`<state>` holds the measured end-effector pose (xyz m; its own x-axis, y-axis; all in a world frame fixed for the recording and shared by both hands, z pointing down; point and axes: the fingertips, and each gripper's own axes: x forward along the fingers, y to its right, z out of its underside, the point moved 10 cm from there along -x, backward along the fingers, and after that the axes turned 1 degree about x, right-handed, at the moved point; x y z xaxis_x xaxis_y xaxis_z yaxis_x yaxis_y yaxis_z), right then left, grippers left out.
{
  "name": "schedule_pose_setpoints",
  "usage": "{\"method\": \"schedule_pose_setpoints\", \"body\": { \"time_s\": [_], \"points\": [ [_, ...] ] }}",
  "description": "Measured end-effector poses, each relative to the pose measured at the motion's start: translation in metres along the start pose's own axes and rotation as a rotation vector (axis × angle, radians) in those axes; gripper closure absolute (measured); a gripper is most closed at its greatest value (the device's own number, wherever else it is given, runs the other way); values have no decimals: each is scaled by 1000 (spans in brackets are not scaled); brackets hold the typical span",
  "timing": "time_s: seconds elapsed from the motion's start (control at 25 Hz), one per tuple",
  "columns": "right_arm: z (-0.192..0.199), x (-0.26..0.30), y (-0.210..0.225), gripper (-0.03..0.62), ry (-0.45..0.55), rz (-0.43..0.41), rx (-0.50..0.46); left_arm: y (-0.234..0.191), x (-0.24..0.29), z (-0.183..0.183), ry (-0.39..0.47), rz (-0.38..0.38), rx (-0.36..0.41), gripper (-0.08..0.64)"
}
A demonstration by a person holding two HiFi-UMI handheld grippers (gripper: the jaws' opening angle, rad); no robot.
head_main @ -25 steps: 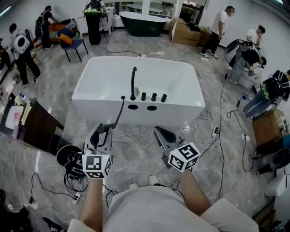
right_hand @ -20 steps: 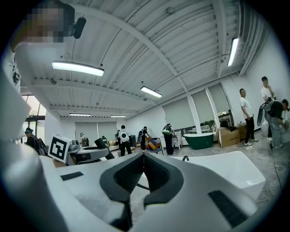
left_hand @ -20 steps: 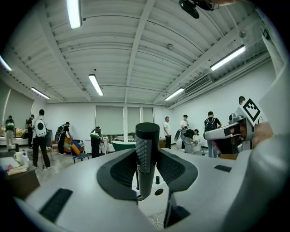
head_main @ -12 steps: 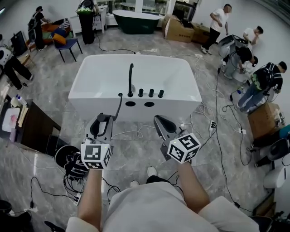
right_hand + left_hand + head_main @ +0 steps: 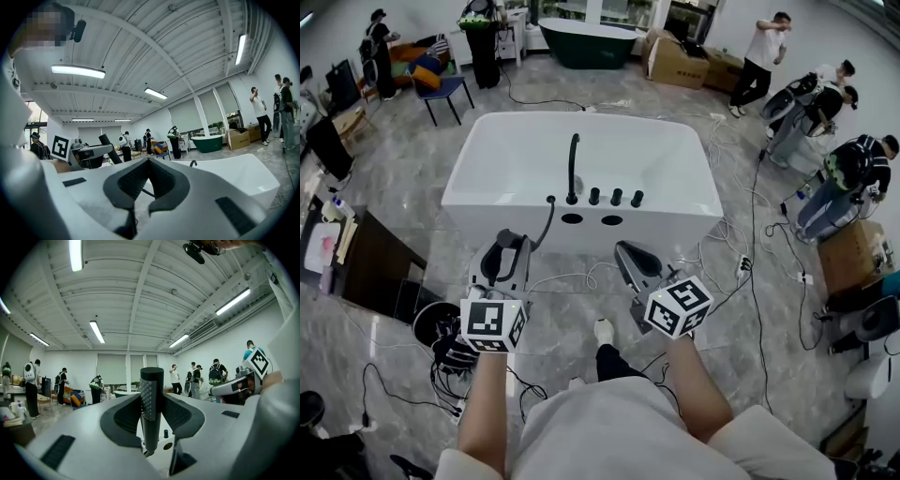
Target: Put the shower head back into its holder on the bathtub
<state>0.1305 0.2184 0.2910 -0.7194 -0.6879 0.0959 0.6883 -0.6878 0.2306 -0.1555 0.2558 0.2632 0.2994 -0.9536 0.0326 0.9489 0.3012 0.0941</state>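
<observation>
The white bathtub (image 5: 487, 202) stands ahead on the grey floor. On its near rim are a black spout (image 5: 574, 167), three black knobs (image 5: 616, 197) and a small black fitting (image 5: 551, 200) where the hose (image 5: 544, 230) begins. The hose runs down to the black shower head (image 5: 151, 394), which stands upright between the jaws of my left gripper (image 5: 508, 247); that gripper is shut on it and held short of the tub. My right gripper (image 5: 628, 255) hovers beside it on the right. Its pads (image 5: 136, 180) meet with nothing between them.
Two dark round holes (image 5: 572, 218) show in the tub's front face below the knobs. White and black cables and a power strip (image 5: 744, 273) lie on the floor. A dark cabinet (image 5: 380, 267) and a black bin (image 5: 441, 323) are at left. Several people stand at right and behind.
The person has stepped toward the tub, one foot coming forward. Both grippers have drifted slightly with that step. The left still grips the shower head; the right stays shut.
</observation>
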Motion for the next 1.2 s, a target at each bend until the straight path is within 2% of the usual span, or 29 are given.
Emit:
{"method": "schedule_pose_setpoints", "body": {
  "time_s": [0.24, 0.64, 1.2],
  "points": [
    [-7, 32, 35, 576, 0, -29, 11, -3, 36, -17, 40, 7, 16, 420],
    [-21, 72, 95, 577, -9, -78, 32, -8, 103, -38, 65, -29, 28, 420],
    [-27, 123, 161, 577, -37, -153, 62, -17, 168, -41, 35, -113, 51, 420]
  ]
}}
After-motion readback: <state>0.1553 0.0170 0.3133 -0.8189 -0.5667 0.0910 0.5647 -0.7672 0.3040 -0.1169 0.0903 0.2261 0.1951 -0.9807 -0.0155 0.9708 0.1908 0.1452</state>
